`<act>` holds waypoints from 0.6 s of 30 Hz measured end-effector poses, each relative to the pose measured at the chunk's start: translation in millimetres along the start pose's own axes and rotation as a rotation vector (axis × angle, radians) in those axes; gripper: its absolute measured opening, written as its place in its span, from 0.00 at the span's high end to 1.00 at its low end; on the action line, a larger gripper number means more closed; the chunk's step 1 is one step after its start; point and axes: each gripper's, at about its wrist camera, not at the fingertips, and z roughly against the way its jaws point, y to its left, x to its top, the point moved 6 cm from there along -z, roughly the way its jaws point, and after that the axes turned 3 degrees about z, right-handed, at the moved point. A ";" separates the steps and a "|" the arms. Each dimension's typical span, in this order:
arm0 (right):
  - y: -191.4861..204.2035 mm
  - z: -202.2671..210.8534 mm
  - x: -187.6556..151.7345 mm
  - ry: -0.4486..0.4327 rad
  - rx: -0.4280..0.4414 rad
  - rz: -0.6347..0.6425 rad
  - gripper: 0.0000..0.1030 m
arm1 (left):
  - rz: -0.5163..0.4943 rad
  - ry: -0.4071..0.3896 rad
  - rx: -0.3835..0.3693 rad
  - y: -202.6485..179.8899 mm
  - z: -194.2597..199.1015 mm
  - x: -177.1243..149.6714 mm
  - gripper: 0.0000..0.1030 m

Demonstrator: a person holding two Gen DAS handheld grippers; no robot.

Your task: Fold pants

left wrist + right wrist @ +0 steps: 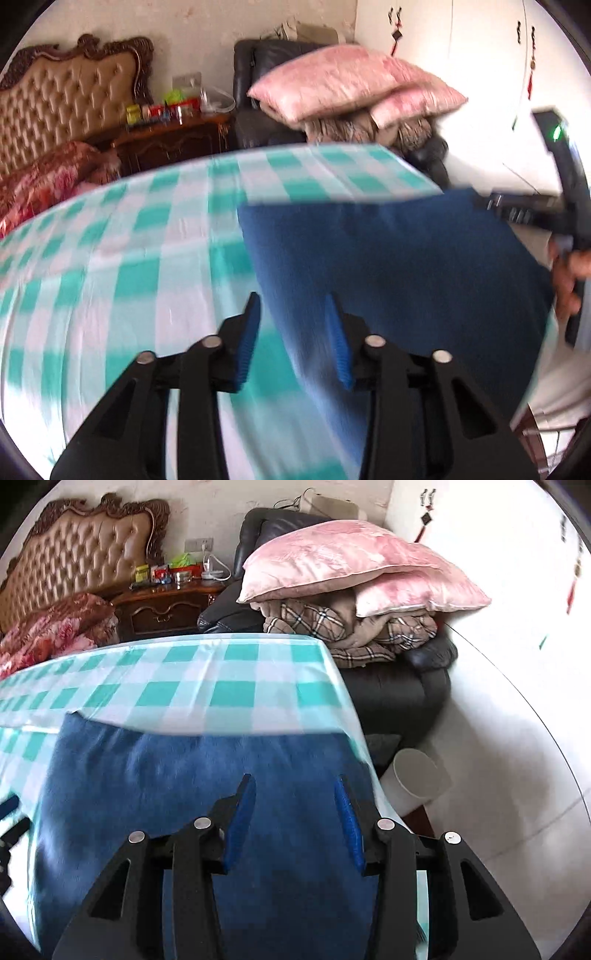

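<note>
A: Where are the pants (184, 812)?
B: Flat on the checked cloth (110, 240), near its right edge.
A: The grippers?
B: Right gripper (293, 794) hovers over them, jaws apart, empty. Left gripper (291, 310) spans their left edge, likewise open; blur hides any contact.

We are holding our left gripper (293, 325) low at six o'clock in its own wrist view, its blue-padded fingers (248, 334) standing parted with a clear gap between them. We are holding our right gripper (293, 805) likewise at six o'clock in its view, its jaws spread apart. In the left view, our right hand (570, 275) is wrapping a black handle at three o'clock.
</note>
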 end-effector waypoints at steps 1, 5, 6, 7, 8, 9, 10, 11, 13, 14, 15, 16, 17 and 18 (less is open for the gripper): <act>-0.3 -10.5 1.0 0.020 -0.010 0.005 0.60 | 0.005 -0.005 -0.009 -0.3 -7.5 11.5 0.72; -0.5 -23.5 -4.3 0.010 -0.025 0.021 0.60 | -0.035 0.010 -0.030 -6.4 -42.4 47.0 0.74; 0.5 -23.0 -5.2 0.010 -0.036 0.024 0.60 | -0.047 0.048 -0.052 -8.9 -57.5 51.0 0.74; 1.0 -22.6 -7.0 0.008 -0.041 0.025 0.60 | -0.052 0.092 -0.049 -9.2 -72.1 51.5 0.74; 1.0 -24.2 -7.0 0.005 -0.042 0.023 0.60 | -0.055 0.122 -0.017 -6.2 -84.5 51.4 0.75; 0.9 -25.4 -7.1 0.003 -0.041 0.020 0.60 | -0.048 0.138 0.011 -2.3 -93.8 51.5 0.77; 0.9 -25.7 -7.2 0.002 -0.040 0.017 0.60 | -0.032 0.147 0.007 0.4 -99.9 51.3 0.78; 0.9 -25.7 -7.3 0.001 -0.039 0.016 0.60 | -0.024 0.144 0.001 1.3 -100.1 52.1 0.78; 1.1 -25.9 -7.8 -0.001 -0.041 0.020 0.60 | -0.017 0.125 0.007 1.2 -90.4 52.0 0.78; 1.3 -25.8 -7.6 -0.001 -0.042 0.020 0.60 | -0.014 0.111 0.009 -0.1 -81.8 51.1 0.78; 1.4 -25.9 -7.7 -0.001 -0.042 0.020 0.60 | -0.013 0.086 -0.011 -5.9 -64.8 48.8 0.78; 1.4 -26.1 -7.9 -0.002 -0.042 0.020 0.60 | -0.018 0.064 -0.029 -11.6 -51.2 45.5 0.78; 1.3 -26.1 -7.8 -0.002 -0.041 0.020 0.60 | -0.036 0.042 -0.043 -21.5 -34.0 39.1 0.78; 1.0 -25.6 -8.2 -0.003 -0.039 0.018 0.60 | -0.050 0.033 -0.053 -28.4 -23.8 33.2 0.78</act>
